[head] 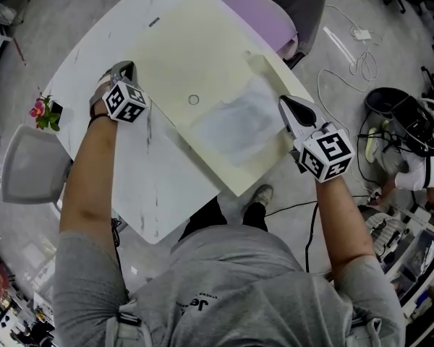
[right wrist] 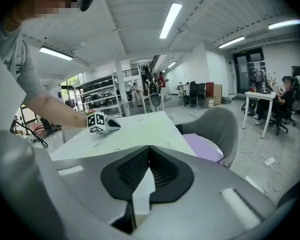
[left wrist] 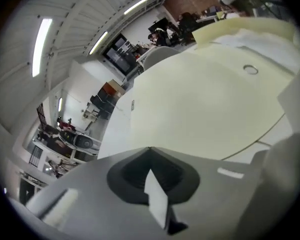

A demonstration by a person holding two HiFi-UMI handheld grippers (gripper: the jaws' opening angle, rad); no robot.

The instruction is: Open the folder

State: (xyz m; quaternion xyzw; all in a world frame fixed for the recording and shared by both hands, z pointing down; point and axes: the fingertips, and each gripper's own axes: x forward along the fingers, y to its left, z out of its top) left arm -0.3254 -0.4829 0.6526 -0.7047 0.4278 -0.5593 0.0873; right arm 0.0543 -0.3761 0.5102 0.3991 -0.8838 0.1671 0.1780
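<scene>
Matt cream paper folder on glossy white marbled table.

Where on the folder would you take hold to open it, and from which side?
Take the flap at the right edge of the folder, coming from the right, low. It already stands off the flat sheet, offering a thin lip; the rest lies flush on the table.

Folder is pale cream, tabletop white with faint grey marble veins. Left tool and right tool are grey, with black-and-white square-patterned cubes. Chair seat's lilac.
</scene>
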